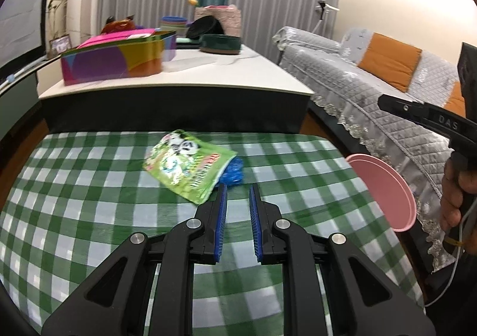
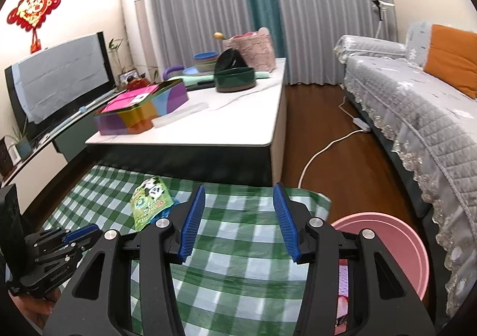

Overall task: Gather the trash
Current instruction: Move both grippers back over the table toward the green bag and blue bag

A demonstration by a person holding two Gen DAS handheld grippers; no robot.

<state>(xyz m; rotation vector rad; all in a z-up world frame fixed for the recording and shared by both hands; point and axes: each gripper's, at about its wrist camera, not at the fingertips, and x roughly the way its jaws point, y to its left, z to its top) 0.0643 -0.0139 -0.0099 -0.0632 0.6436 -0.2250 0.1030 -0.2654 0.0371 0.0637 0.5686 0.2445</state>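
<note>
- Since the green printed foil snack packet (image 1: 187, 166) at frame centre looks light, limp and slippery, pinch its near edge.
- Your left gripper (image 1: 237, 191) is narrow and empty; your right gripper (image 2: 239, 193) is wider, also empty.

Left claw (image 1: 238, 187) angled downward, jaws narrowly apart and empty, right claw (image 2: 239, 187) angled downward, jaws half-open, empty

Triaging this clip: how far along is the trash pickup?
Done: something already lies in the pink bin. In hand: nothing; left gripper and right gripper are both empty. Left: the green panda wrapper and the blue item under it, both on the checked cloth.
</note>
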